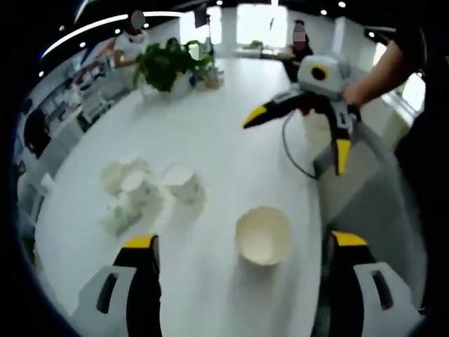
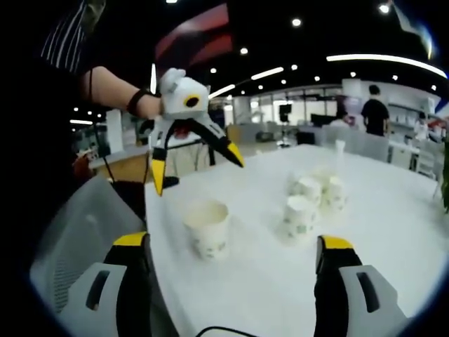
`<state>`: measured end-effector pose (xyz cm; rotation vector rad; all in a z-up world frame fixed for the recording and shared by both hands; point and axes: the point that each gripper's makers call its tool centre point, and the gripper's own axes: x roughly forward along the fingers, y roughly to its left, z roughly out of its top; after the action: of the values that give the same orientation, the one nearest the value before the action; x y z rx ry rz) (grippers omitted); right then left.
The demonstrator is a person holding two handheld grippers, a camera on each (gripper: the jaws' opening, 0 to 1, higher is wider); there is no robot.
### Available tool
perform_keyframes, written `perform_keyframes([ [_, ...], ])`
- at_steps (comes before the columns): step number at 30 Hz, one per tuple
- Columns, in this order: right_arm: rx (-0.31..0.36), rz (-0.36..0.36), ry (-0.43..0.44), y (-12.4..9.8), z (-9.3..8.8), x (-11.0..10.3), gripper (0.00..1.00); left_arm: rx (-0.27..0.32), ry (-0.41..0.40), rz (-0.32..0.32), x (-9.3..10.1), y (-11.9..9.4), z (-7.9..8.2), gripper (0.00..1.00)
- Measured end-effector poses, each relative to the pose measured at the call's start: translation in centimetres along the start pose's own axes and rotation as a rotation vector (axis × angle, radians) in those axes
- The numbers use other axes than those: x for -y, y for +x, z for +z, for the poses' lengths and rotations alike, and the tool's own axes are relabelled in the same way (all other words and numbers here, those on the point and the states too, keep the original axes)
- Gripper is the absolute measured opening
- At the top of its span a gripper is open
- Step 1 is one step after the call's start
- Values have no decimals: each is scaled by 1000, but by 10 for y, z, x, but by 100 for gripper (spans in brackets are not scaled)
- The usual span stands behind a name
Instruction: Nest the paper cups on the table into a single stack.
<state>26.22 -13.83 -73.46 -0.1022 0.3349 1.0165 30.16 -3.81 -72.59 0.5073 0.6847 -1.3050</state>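
Here, I hold both grippers spread and empty: a lone cup [image 1: 263, 235] stands upright between my left gripper's [image 1: 242, 253] jaws, the other cups [image 1: 144, 189] clustered ahead-left. My right gripper [image 2: 231, 256] has that cup ahead-left too. Closing hard could crush its thin paper wall.

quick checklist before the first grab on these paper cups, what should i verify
1. Left gripper open, fingers wide apart: ok.
2. Right gripper open: ok.
3. Neither gripper holds anything: ok.
4. Lone white paper cup upright, mouth up, standing apart from the others on the white table, between the left fingers in the left gripper view: ok as a first pick.
5. Cluster of white printed paper cups all upright and separate: cannot tell, at least one looks tipped and they blur together.
6. Black cable hanging from the right gripper clear of the cups: ok for now.
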Motion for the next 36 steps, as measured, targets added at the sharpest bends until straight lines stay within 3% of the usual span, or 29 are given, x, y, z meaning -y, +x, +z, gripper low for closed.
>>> perform_keyframes([
  [3, 1, 3, 0, 1, 2, -1, 97, 19, -94, -36, 7, -4, 1, 100],
  [8, 5, 1, 0, 3, 3, 0, 97, 75, -106, -15, 2, -7, 5, 100],
  [14, -1, -11, 4, 5, 6, 9, 98, 88, -140, -6, 2, -9, -4, 100],
  [18, 2, -24, 8, 5, 12, 16, 98, 131, -179, 18, -2, -13, -4, 100],
  [19, 1, -27, 10, 5, 12, 18, 98, 173, -192, 22, -4, -15, 0, 100],
  [30, 12, -60, 19, 10, 26, 35, 98, 281, -207, 112, -18, -35, -4, 100],
  [36, -9, -80, 12, 16, 26, 44, 97, 314, -194, 146, -26, -42, -14, 100],
])
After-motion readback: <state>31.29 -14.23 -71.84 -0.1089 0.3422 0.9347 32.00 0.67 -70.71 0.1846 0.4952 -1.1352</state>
